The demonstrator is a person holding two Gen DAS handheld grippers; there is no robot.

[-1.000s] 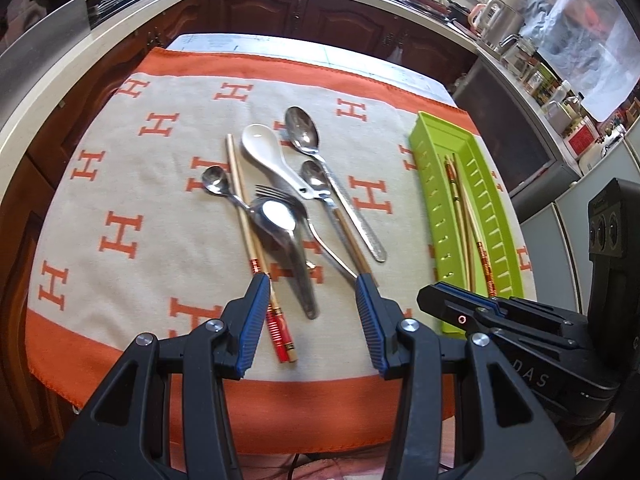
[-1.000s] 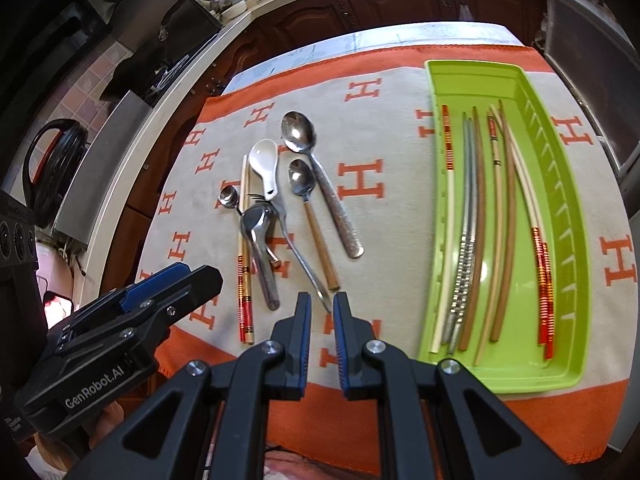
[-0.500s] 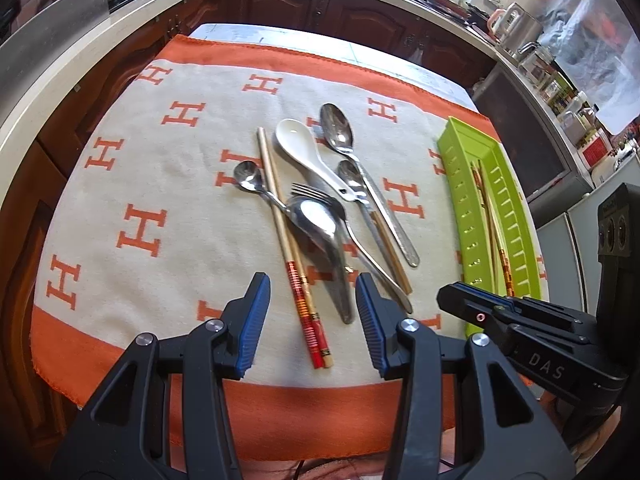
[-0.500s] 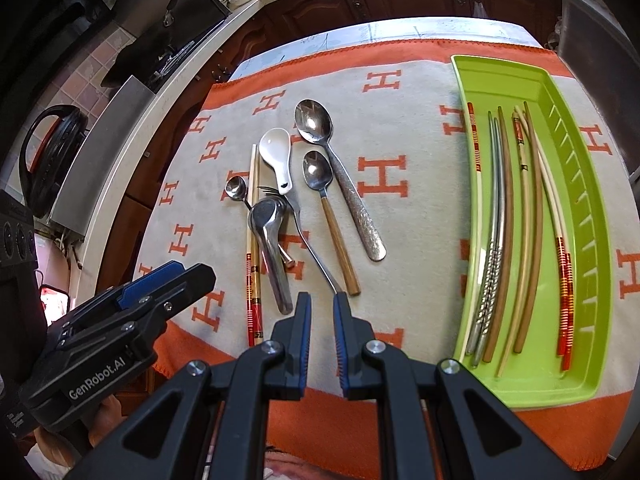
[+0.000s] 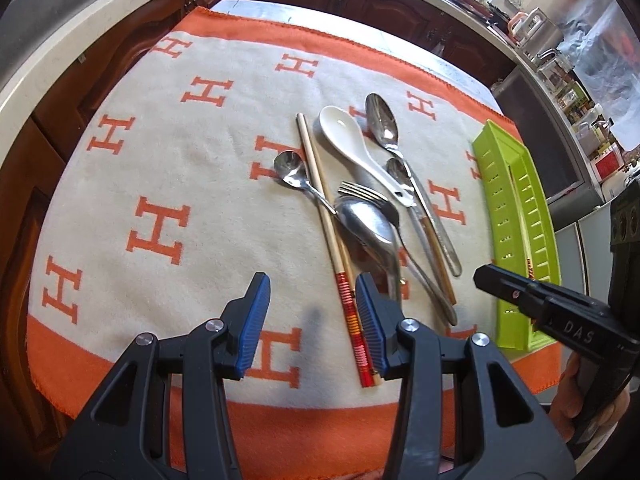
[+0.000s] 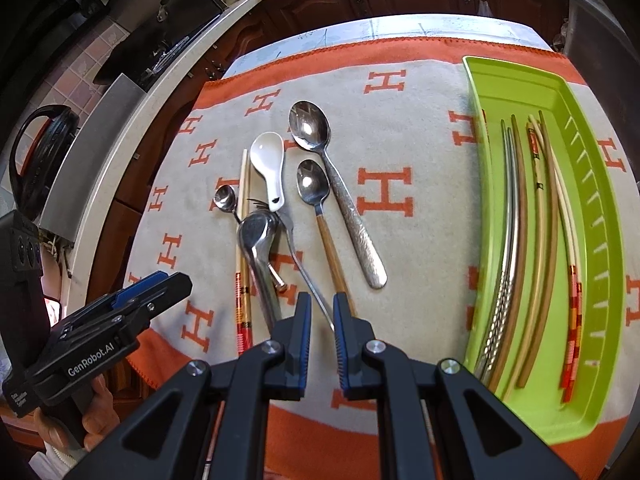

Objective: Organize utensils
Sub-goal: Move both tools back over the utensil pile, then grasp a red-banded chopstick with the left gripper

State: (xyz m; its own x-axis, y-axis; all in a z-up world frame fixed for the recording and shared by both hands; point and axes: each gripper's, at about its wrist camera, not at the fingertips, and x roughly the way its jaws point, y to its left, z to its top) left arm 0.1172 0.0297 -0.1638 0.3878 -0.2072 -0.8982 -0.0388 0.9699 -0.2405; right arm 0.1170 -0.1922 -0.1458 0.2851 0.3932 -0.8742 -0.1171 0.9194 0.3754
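A pile of utensils lies mid-cloth: a chopstick pair with red-banded ends (image 5: 332, 236) (image 6: 243, 256), a white ceramic spoon (image 5: 352, 144) (image 6: 269, 164), a fork (image 5: 384, 216), a large steel ladle spoon (image 6: 256, 240), a small teaspoon (image 5: 290, 168), a wood-handled spoon (image 6: 320, 216) and a textured-handle spoon (image 6: 340, 192). My left gripper (image 5: 312, 316) is open, low over the cloth, its right finger beside the chopsticks' banded ends. My right gripper (image 6: 319, 320) is nearly closed and empty, near the fork handle's end. A green tray (image 6: 520, 76) (image 5: 500, 216) holds several chopsticks.
The orange-and-cream H-pattern cloth (image 5: 160, 184) covers the table. A kitchen counter (image 5: 60, 64) curves around the left and back. A black kettle (image 6: 40, 152) stands far left in the right wrist view. The right gripper's body (image 5: 560, 320) shows in the left wrist view.
Both grippers have moved forward and lower toward the utensil pile. My left gripper has shifted left, so the chopsticks' banded ends now lie by its right finger. Nothing was picked up.
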